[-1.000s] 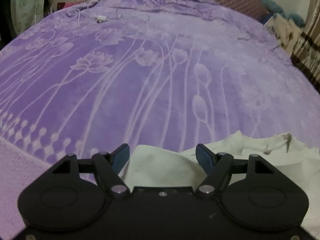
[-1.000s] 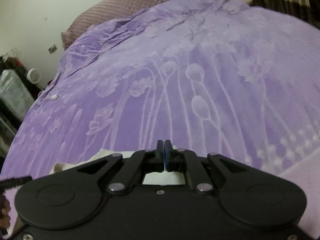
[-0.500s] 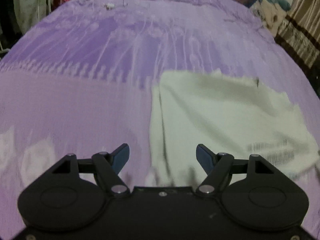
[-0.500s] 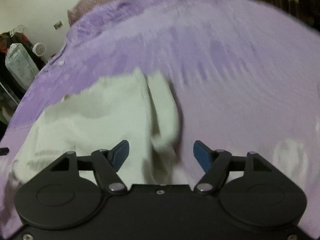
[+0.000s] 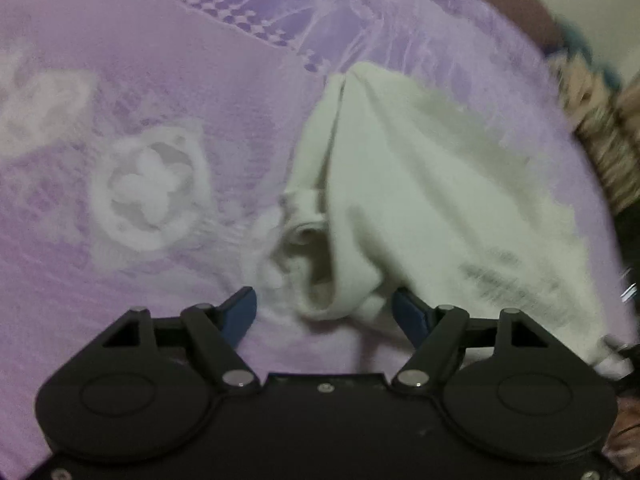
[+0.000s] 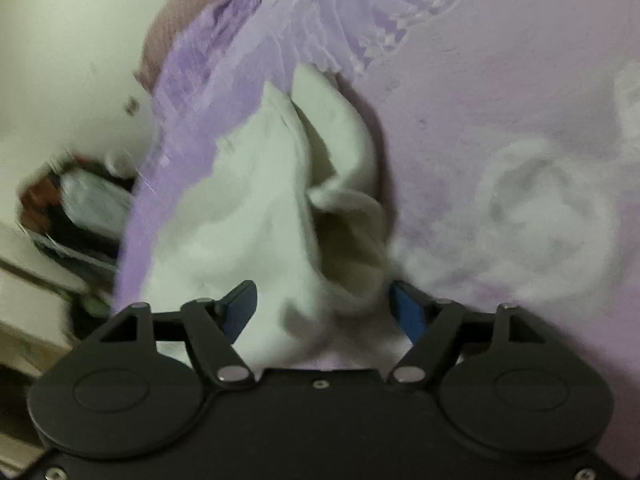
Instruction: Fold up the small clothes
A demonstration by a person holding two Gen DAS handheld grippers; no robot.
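A small white garment (image 5: 420, 184) lies crumpled on the purple flowered bedspread (image 5: 160, 80), with grey print near its right edge. My left gripper (image 5: 322, 298) is open, and the garment's rolled left sleeve end sits loosely between its blue fingertips without being pinched. In the right wrist view the same garment (image 6: 248, 208) spreads to the left over the bedspread (image 6: 500, 100), with a raised fold of it on the right. My right gripper (image 6: 322, 290) is open too, and that fold lies between its fingers untouched by the pads. Both views are blurred.
A brown quilted headboard (image 5: 520, 4) and soft toys (image 5: 588, 92) lie beyond the bed at the upper right of the left wrist view. In the right wrist view, clutter (image 6: 76, 208) stands beside the bed's left edge under a pale wall (image 6: 72, 40).
The right gripper went from shut to open. Both grippers swung back and tilted down, from looking across the bedspread to hovering close over the garment's two sides, which now look bunched.
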